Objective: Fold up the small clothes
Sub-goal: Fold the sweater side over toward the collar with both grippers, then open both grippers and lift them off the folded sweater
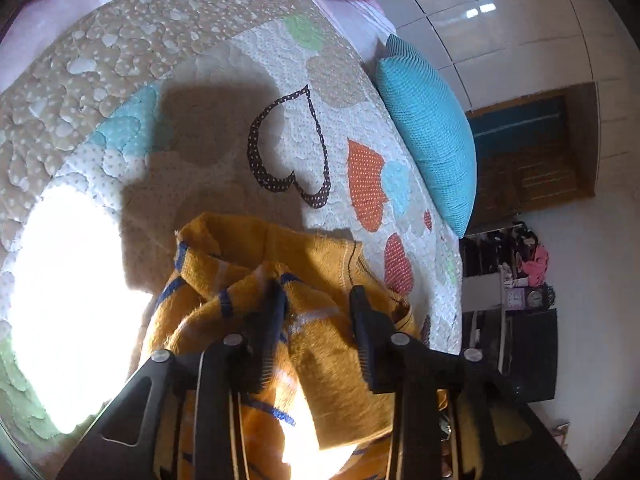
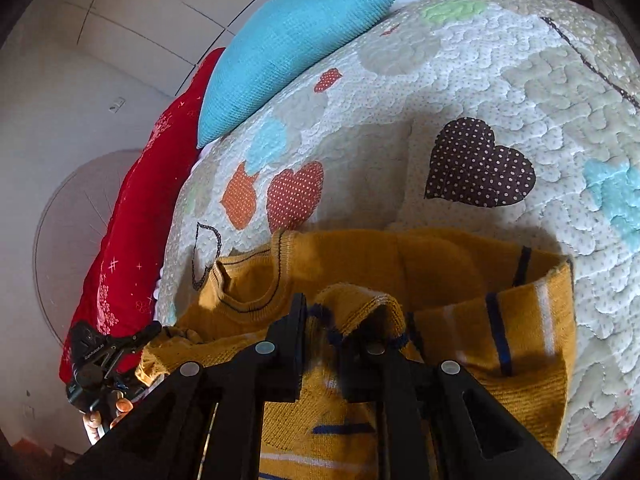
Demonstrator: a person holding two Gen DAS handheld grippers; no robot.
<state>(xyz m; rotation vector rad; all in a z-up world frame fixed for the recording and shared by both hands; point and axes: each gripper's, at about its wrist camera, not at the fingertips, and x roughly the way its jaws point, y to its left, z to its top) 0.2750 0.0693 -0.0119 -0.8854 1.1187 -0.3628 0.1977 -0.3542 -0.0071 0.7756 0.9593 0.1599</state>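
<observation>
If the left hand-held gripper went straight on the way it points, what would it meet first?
The left hand-held gripper would probably meet the bunched yellow sweater right at its fingertips; beyond that lies the heart-patterned quilt. How deep the cloth reaches is hard to judge.

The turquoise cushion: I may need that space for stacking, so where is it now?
The turquoise cushion lies at the quilt's far edge, left in the right-wrist view, next to a red cushion, beyond the mustard sweater.

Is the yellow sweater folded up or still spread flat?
Partly folded: the yellow sweater has its striped bottom edge doubled over toward the collar on the quilt, still bunched, not neat.
</observation>
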